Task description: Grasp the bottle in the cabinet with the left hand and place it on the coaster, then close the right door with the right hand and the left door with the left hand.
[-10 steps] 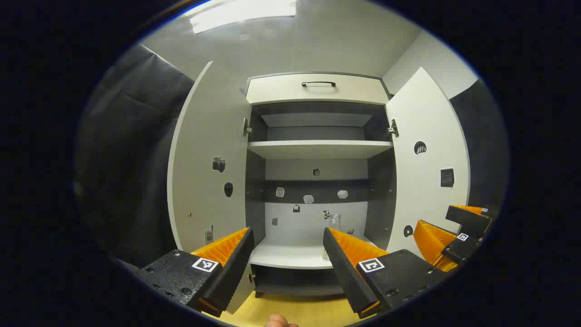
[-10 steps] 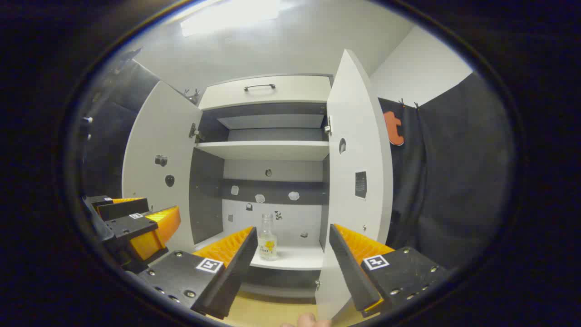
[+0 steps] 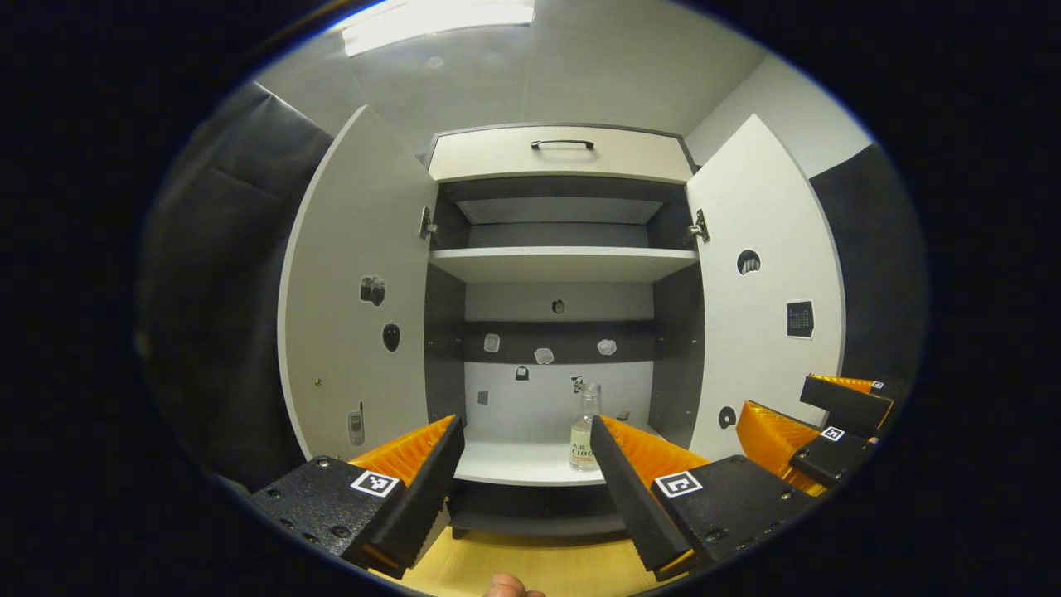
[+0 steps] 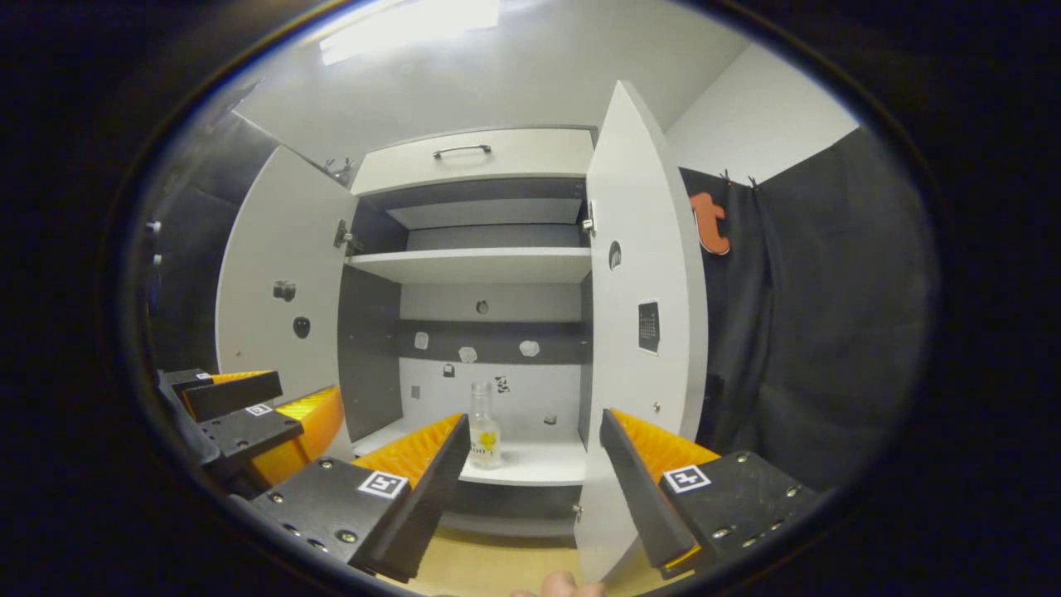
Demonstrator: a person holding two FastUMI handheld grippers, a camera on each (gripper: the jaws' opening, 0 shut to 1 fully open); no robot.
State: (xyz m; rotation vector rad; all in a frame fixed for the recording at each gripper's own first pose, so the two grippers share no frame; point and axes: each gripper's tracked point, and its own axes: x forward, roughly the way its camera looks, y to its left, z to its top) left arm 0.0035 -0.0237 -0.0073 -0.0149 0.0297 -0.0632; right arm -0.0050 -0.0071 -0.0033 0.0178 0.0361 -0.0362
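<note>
I see the cabinet [image 4: 481, 157] with both doors swung open, left door [image 4: 278, 290], right door [image 4: 642, 332]. Bottle [image 4: 483, 424] stands upright on the bottom shelf [image 4: 539, 464], near its front edge, right of middle. My right gripper [image 4: 526, 473] is held wide apart, nothing between the fingers, short of the shelf. Left gripper [image 4: 265, 414] sits low at left, also apart.

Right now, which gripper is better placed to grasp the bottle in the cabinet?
Left. The left gripper is open and faces the cabinet's opening, the bottle near its right finger. The right gripper faces the right door's edge.
</note>
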